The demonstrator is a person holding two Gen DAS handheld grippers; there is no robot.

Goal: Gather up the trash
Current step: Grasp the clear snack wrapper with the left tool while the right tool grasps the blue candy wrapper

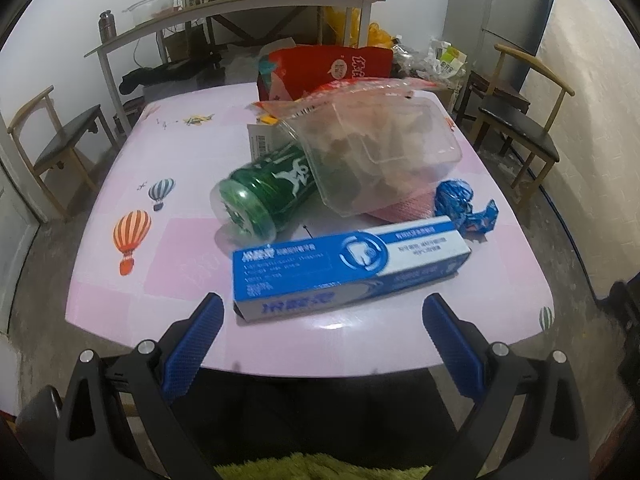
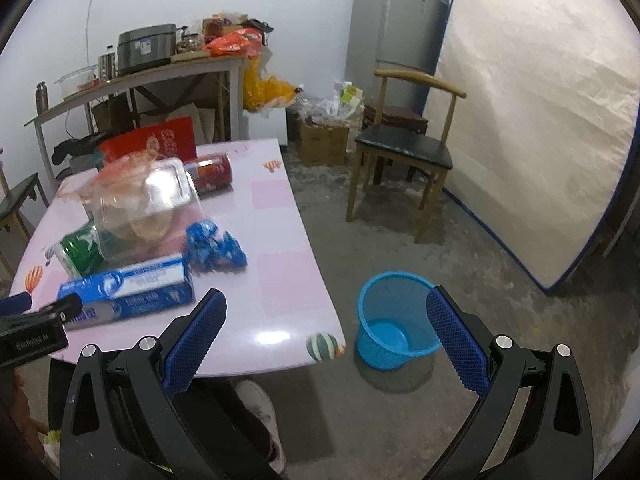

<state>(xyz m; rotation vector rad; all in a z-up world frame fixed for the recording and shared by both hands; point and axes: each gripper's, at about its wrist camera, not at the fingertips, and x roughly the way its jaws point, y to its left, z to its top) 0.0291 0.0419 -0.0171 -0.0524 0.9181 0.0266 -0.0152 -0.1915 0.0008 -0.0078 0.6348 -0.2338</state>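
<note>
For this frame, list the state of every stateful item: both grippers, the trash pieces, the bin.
left gripper: open, empty
right gripper: open, empty
toothpaste box: lying flat
green bottle: on its side
clear plastic container: tilted, resting on the bottle
blue wrapper: crumpled
blue wastebasket: upright, empty

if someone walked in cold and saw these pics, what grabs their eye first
Probably the heap of trash on the pink table: a blue toothpaste box at the near edge, with a green can on its side behind it and a clear plastic container leaning over the can. Next, the empty blue mesh bin on the floor just off the table's corner. Both the left gripper and right gripper are open, holding nothing.
</note>
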